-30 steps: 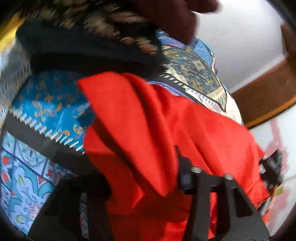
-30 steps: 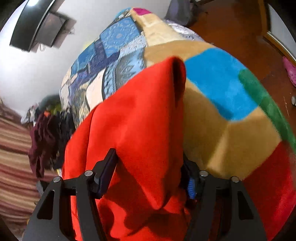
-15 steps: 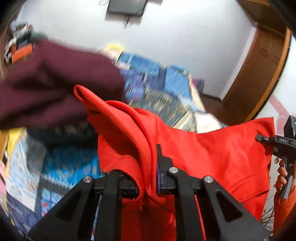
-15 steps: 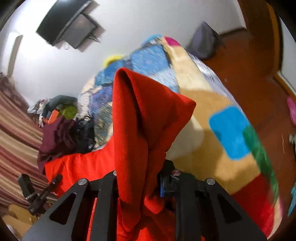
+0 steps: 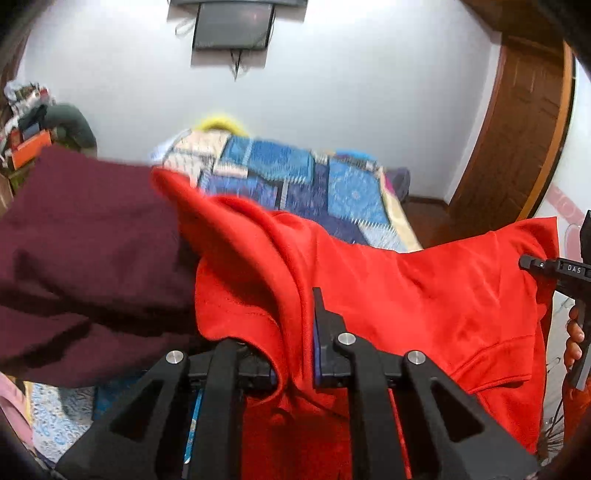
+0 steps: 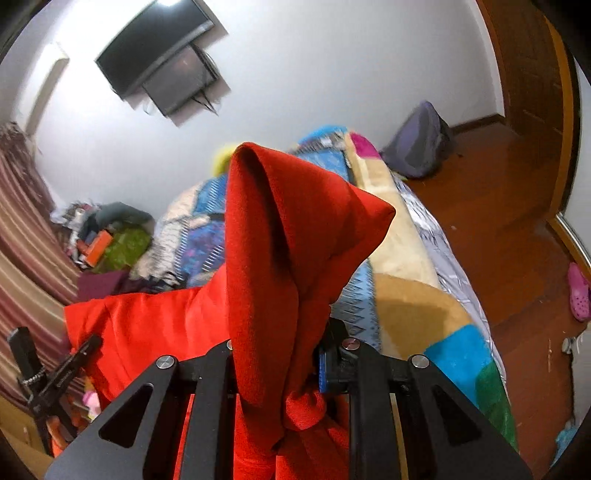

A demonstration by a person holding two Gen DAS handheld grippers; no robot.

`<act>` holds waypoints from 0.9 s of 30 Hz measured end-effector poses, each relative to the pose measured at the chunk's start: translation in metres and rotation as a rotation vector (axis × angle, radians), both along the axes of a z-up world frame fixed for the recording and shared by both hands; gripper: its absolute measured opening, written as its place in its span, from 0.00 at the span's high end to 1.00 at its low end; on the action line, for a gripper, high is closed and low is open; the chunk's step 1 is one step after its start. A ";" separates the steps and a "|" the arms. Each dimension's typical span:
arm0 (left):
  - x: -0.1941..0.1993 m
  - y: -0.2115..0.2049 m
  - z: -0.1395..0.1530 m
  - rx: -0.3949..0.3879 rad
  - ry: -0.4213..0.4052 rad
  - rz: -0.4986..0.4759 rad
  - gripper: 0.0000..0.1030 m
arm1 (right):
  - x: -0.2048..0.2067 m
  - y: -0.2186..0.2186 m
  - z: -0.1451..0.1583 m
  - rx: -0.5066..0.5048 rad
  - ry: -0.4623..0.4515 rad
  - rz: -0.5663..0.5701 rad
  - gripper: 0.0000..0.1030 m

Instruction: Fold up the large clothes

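Note:
A large red garment (image 5: 406, 291) hangs stretched in the air between my two grippers, above the bed. My left gripper (image 5: 295, 354) is shut on one bunched corner of it. My right gripper (image 6: 277, 369) is shut on another corner, and the red cloth (image 6: 288, 236) stands up in a peak above its jaws. The right gripper (image 5: 569, 273) shows at the right edge of the left wrist view. The left gripper (image 6: 48, 373) shows at the lower left of the right wrist view.
A maroon cloth (image 5: 81, 251) lies at the left. The bed has a patchwork quilt (image 5: 295, 177) and a colour-block blanket (image 6: 417, 310). A TV (image 5: 232, 22) hangs on the white wall. A grey backpack (image 6: 417, 144) and wooden floor (image 6: 509, 236) lie to the right.
Both grippers have risen from pointing down at the bed to looking across the room. The red garment has been lifted and spread between them.

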State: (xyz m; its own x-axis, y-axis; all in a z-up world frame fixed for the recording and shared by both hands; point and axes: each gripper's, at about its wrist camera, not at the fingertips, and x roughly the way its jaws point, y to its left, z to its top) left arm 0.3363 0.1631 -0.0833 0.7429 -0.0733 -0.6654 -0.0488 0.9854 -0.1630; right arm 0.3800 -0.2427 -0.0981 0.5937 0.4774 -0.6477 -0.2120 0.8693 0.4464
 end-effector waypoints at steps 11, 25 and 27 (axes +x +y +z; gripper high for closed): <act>0.033 0.015 -0.073 -0.015 0.191 0.042 0.82 | 0.034 -0.011 -0.084 -0.099 0.214 -0.026 0.77; -0.031 0.011 -0.020 0.090 0.116 0.075 0.52 | -0.029 -0.022 -0.031 -0.244 0.134 0.049 0.66; -0.051 0.010 -0.009 0.125 0.105 0.067 0.51 | -0.049 -0.023 -0.019 -0.260 0.105 0.070 0.63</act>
